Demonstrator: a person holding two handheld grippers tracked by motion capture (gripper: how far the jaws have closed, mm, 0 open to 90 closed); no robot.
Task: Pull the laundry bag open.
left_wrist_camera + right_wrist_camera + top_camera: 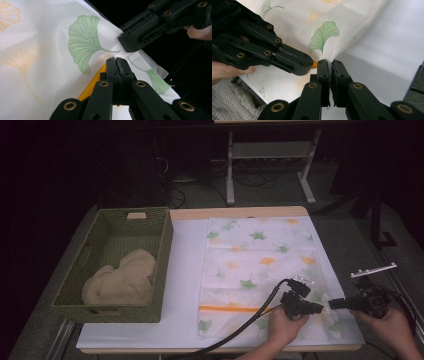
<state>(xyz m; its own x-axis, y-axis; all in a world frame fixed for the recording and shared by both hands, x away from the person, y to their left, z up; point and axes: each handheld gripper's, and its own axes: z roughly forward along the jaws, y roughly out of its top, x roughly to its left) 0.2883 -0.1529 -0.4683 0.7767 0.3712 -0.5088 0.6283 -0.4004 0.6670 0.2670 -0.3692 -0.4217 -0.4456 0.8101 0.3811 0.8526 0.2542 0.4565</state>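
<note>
A leaf-print bag [257, 265] with an orange zip strip [227, 309] lies flat at centre right of the high view, its near right edge pinched by both grippers at lower right. The left gripper [320, 308] and right gripper [332, 304] meet tip to tip, each clamped on the bag's fabric. A green basket [165, 250] holding a beige cloth [122, 279] sits well apart at left on the table [185, 270].

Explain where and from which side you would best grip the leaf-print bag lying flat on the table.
Grip the leaf-print bag at its near end by the orange zip strip, coming in level from the person's side. It lies flat, so probably only that edge lifts enough to pinch; the left gripper and right gripper are shut there.
</note>
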